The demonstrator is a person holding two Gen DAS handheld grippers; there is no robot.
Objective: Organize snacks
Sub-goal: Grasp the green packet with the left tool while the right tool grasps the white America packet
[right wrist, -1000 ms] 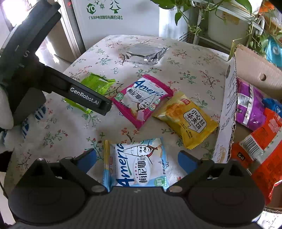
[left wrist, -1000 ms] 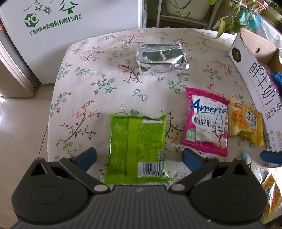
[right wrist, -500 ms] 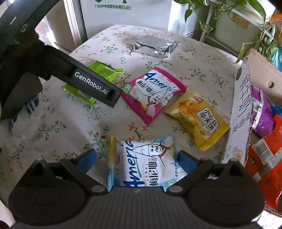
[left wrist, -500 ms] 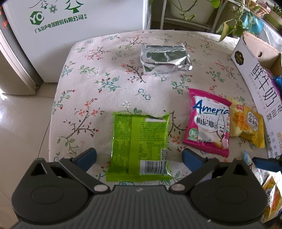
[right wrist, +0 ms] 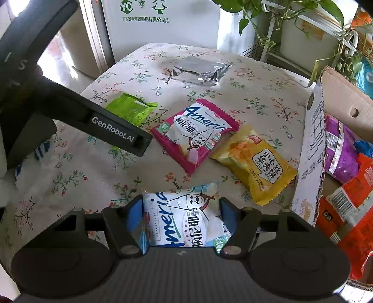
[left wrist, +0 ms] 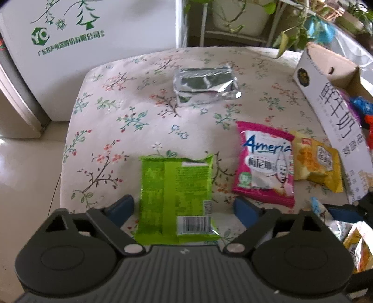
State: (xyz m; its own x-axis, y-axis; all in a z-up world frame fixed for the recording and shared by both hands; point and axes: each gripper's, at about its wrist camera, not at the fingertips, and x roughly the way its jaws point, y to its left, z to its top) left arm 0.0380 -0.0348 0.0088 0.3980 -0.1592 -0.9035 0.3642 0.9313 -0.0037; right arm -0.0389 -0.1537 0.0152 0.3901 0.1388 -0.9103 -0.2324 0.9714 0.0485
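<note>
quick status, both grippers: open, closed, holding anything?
Left gripper: open, jaws either side of the green snack packet, not clamping it.
Right gripper: closed on the blue snack packet.

We see home interior: floral tablecloth (left wrist: 121,111), potted plants (right wrist: 291,21) on rack, tiled floor (left wrist: 25,174), white appliance (left wrist: 93,42) behind.

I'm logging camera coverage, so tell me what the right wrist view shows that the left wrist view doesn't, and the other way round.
Only the right wrist view shows the blue packet pinched in the right tool and the purple packet in the box. Only the left wrist view shows the open left tool straddling the green packet's barcode end. Both show the pink packet, yellow packet, foil packet and cardboard box.
</note>
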